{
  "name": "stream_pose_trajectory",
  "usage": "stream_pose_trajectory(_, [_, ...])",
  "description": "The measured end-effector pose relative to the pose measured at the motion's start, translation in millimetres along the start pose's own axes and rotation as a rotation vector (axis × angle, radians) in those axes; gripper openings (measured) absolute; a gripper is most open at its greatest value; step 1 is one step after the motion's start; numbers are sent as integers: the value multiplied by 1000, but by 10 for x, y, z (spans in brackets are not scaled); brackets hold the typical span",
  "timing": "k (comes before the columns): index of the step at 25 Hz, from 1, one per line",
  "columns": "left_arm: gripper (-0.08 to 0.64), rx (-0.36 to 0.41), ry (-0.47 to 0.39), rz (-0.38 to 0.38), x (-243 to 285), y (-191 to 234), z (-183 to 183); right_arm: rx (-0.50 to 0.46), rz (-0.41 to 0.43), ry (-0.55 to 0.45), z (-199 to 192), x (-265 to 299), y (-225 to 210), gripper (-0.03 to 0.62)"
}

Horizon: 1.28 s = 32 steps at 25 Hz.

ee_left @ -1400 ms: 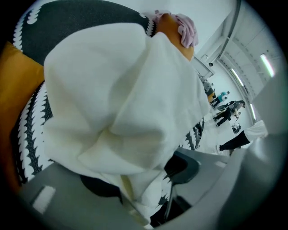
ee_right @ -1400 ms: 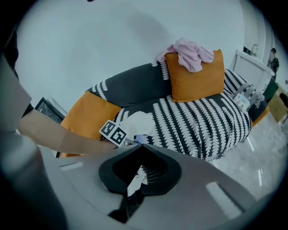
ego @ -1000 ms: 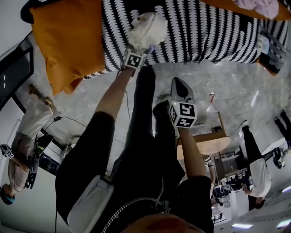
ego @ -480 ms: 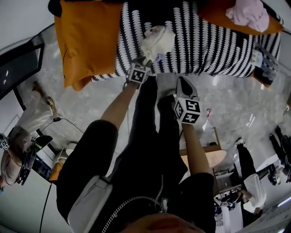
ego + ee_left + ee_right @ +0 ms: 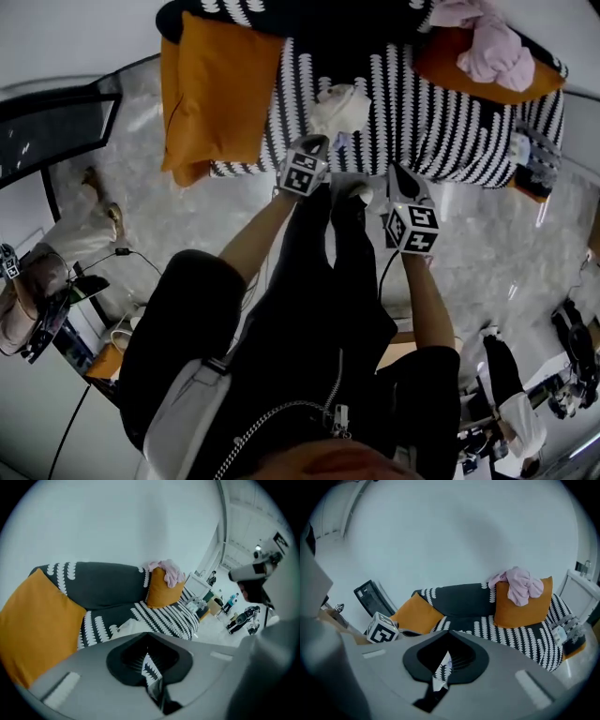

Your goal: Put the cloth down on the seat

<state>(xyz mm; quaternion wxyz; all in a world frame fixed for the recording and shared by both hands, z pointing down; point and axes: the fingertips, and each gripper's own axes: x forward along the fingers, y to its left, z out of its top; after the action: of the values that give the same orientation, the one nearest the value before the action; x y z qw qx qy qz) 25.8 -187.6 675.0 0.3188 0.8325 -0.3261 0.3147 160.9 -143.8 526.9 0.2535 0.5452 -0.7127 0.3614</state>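
White crumpled cloth (image 5: 342, 108) sits on the striped seat (image 5: 450, 131) in the head view, right of the big orange cushion (image 5: 216, 89). It's bunched up, with its longer side running roughly along the seat's front edge. The left gripper (image 5: 314, 143) is just beside its near edge, and the right gripper (image 5: 398, 176) is further right, off the seat.

Left gripper view: jaws pretty much together, only a thin sliver between them and nothing in it — the cloth's pale edge peeks over the gripper body.

Right gripper view: same deal, jaws closed up and empty — a pink garment (image 5: 518, 587) is draped over the far cushion.
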Motion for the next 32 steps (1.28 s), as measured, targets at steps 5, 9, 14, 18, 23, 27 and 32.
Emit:
stream_pose_trajectory(5, [9, 47, -81, -10, -486, -250, 445, -40, 37, 39, 149, -138, 168, 3])
stream_pose_trajectory(9, [9, 65, -147, -5, -984, -653, 776, -61, 101, -24, 394, -516, 333, 2])
stream_pose_trajectory(14, [9, 142, -248, 14, -1477, -1030, 1285, -92, 159, -124, 725, -872, 441, 2])
stream_pose_trajectory(18, [9, 199, -278, 19, -1682, -1352, 1481, -77, 202, -165, 830, -1194, 431, 2])
stream_pose_trajectory(23, [9, 249, -308, 22, -1972, -1669, 1554, -119, 233, -222, 873, -1556, 484, 2])
stream_pose_trajectory(27, [9, 308, -321, 34, -2078, -1944, 1624, -130, 278, -284, 873, -1887, 466, 2])
stream_pose_trajectory(32, [9, 308, -319, 22, -2108, -2294, 1511, -166, 295, -309, 730, -2194, 357, 2])
